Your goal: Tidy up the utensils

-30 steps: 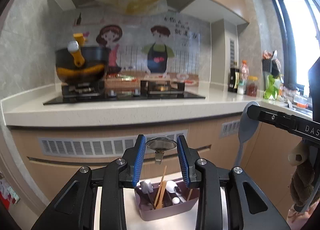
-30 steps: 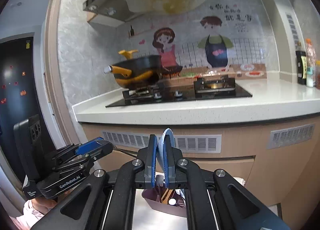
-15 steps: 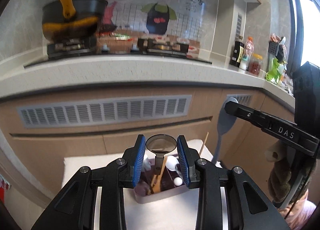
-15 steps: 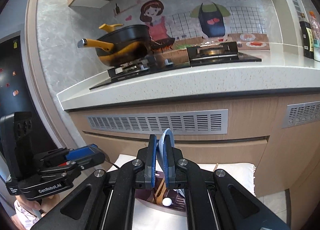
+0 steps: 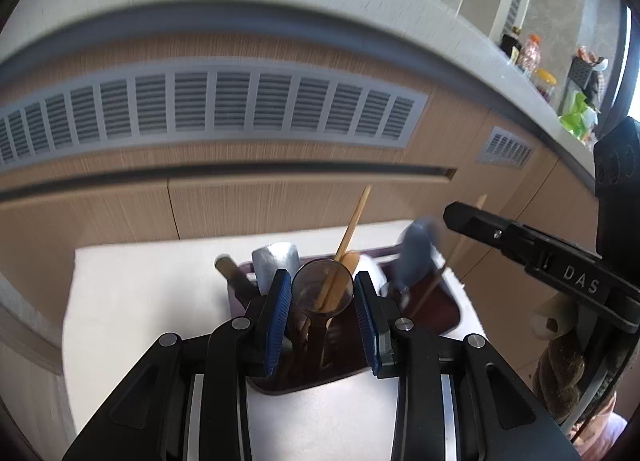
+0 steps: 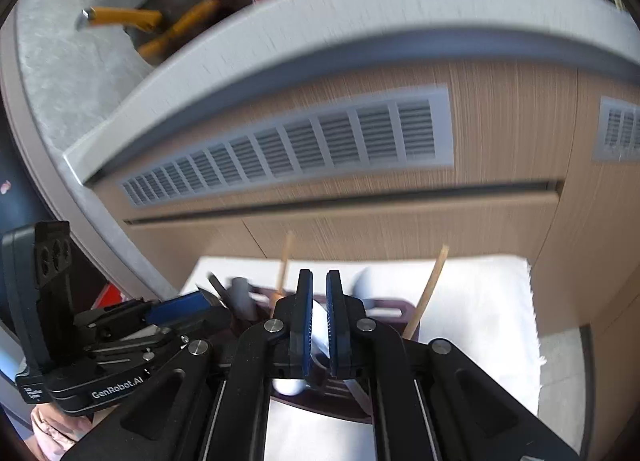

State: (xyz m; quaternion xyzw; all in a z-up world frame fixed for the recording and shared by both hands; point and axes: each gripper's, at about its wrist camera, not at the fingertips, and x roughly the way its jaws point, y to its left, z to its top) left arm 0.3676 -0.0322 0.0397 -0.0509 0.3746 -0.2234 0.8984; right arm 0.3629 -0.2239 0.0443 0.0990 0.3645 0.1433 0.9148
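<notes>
Left wrist view places the left gripper (image 5: 323, 293), pinching a round metal ladle (image 5: 322, 288), directly above the purple utensil caddy (image 5: 448, 311), with the right gripper (image 6: 319, 313) clamped on a grey spatula (image 5: 416, 257) alongside.

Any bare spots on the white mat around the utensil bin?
Free: white mat left of the maroon utensil bin, and the strip in front of it. In the right wrist view, mat right of the bin is bare. Crowded: inside the bin, chopsticks sticking up.
</notes>
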